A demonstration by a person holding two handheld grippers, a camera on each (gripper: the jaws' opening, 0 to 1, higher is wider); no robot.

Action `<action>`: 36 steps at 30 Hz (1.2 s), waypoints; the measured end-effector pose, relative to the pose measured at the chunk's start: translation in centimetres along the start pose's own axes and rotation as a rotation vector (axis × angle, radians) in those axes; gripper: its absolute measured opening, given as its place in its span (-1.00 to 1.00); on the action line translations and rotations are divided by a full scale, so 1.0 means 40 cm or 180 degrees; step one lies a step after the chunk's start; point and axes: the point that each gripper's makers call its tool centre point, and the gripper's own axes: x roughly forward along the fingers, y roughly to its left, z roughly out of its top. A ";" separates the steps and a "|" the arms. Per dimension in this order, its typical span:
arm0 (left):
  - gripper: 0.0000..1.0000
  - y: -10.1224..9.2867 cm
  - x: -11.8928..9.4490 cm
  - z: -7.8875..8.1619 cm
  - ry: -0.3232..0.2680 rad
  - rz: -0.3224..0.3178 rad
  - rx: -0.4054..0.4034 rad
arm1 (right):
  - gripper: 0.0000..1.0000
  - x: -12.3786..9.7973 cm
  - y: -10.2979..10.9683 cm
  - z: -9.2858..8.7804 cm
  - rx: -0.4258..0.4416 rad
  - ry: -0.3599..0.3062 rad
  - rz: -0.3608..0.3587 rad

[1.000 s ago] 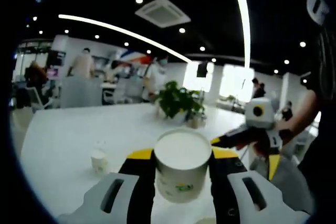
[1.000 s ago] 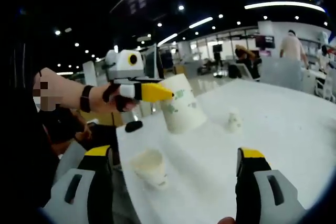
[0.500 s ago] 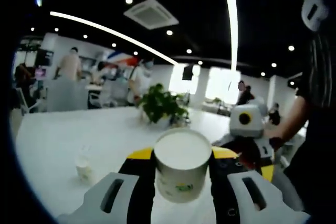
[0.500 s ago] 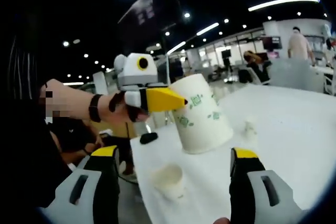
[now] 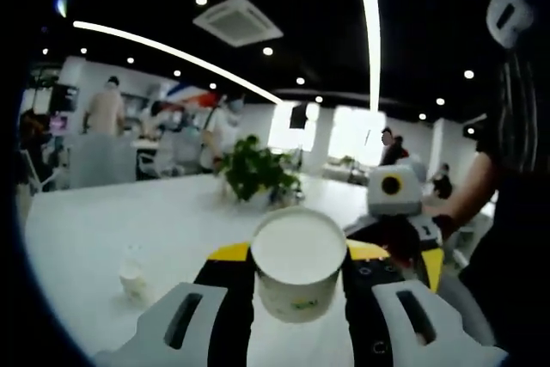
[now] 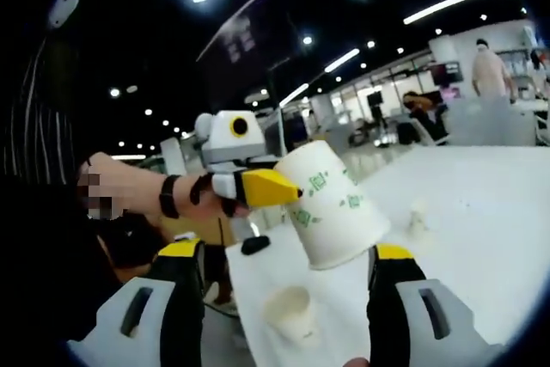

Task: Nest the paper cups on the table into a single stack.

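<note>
One paper cup (image 6: 331,205), tilted, mouth facing down-right.

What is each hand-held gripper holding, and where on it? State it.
The left hand-held gripper clamps a paper cup by its side walls, just below the rim. The right hand-held gripper is open, holding nothing.

paper cup (image 6: 331,205): white, green print | left claw (image 5: 299,277): yellow tips, black pads | worktop (image 5: 94,229): white | plant (image 5: 254,171): green
</note>
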 end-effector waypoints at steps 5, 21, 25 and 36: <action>-0.24 -0.002 -0.005 -0.003 0.0021 -0.0021 -0.0038 | 0.43 -0.007 0.000 0.015 -0.0015 -0.0032 0.0036; -0.25 -0.011 -0.023 -0.017 0.0094 -0.0043 -0.0016 | 0.24 -0.023 -0.006 0.064 -0.0089 -0.0147 0.0113; -0.25 -0.010 -0.030 -0.028 0.0124 -0.0027 -0.0014 | 0.13 -0.028 -0.004 0.074 -0.0071 -0.0177 0.0147; -0.25 -0.014 -0.034 -0.038 0.0130 -0.0047 -0.0050 | -0.08 -0.036 -0.003 0.093 -0.0025 -0.0224 0.0235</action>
